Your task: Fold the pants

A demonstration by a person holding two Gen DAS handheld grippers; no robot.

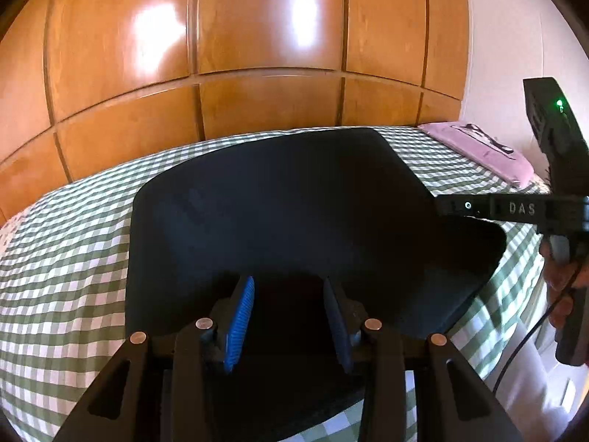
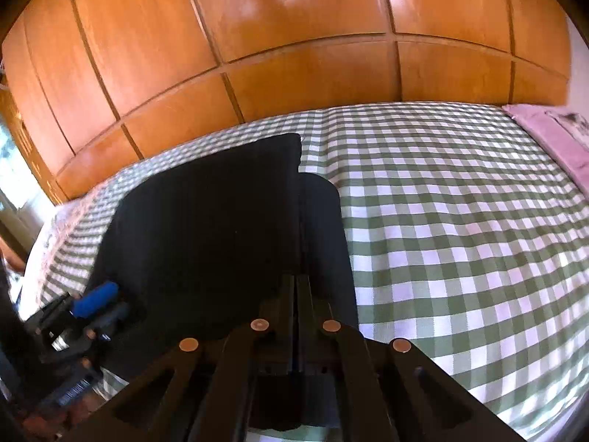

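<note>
The dark pants (image 1: 294,213) lie across the green-and-white checked bedspread (image 1: 66,258), filling the centre of the left wrist view as a broad, flat, rounded slab of cloth with no loose legs trailing out, so I judge them already folded at least once. In the right wrist view the same dark cloth sits in the left half of the frame, and a second layer shows along its right edge, a narrower strip peeking out beside the upper panel. The left gripper (image 1: 291,316) stands at the bottom centre of its own view with its blue-padded fingers (image 1: 241,316) spread apart over the near edge of the pants, holding nothing that I can see. The right gripper (image 2: 296,294) has its fingers pressed together at the lower centre of its view, right over the seam between the two layers; whether any cloth is pinched between them I cannot tell, since black sits against black there. From the left wrist view that right tool enters at the right edge of the frame, reaching to the far right corner of the garment. A folded pink garment (image 1: 482,151) rests at the upper right of the bed, before the wooden wardrobe doors (image 1: 257,37). The fold looks well advanced; perhaps one more halving and a smoothing remain.
</note>
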